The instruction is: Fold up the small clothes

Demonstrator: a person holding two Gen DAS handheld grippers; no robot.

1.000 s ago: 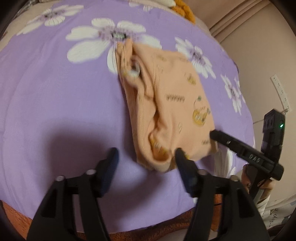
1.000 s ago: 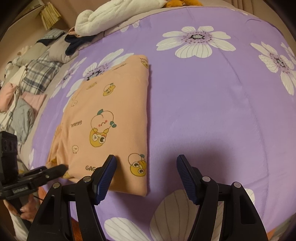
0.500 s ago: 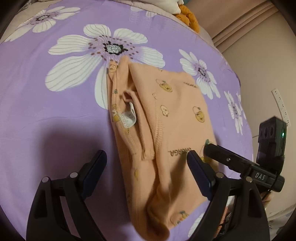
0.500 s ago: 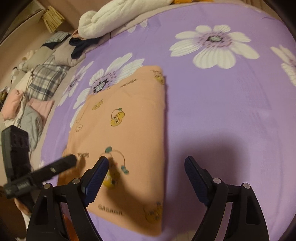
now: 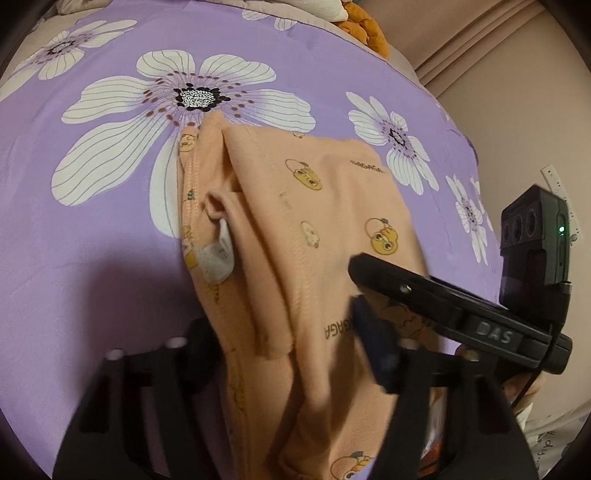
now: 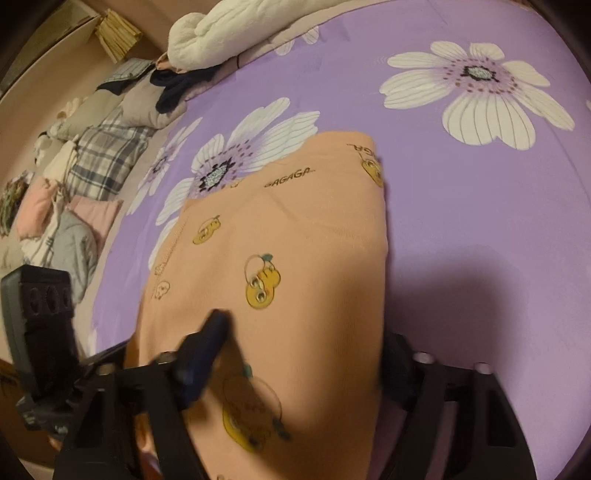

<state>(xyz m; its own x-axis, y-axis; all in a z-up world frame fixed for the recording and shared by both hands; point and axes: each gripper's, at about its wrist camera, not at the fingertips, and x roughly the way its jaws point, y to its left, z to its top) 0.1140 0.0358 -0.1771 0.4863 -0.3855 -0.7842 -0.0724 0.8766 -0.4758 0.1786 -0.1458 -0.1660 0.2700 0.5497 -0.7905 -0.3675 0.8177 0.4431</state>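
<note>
— Where's the garment [image 5: 332, 236] right now?

— Flat on the bed [image 5: 92, 229], on the purple flowered sheet. It's peach, printed with little yellow cartoon figures, and already folded over on itself. Its near edge runs straight in between the jaws of both grippers.

— So are they gripping it?

— Closing on it. The left gripper [image 5: 284, 347] has the rumpled side of the cloth lying between its jaws, one finger dark and half hidden at the cloth's left edge, the other blue pad lying on top. Whether the pads press yet is too blurred to say; they look apart.

— And the right gripper [image 6: 303, 354]?

— Same story. Its jaws are drawing in with the smooth folded edge between them, one blue pad over the fabric, the other just outside the fold line. I can't see a firm pinch there either.

— Anything past the jaws?

— A white label [image 5: 218, 254] pokes out beyond the left jaws. Beyond the right ones, a white blanket [image 6: 236, 33] and a pile of clothes [image 6: 92, 147] at the bed's far edge.
</note>
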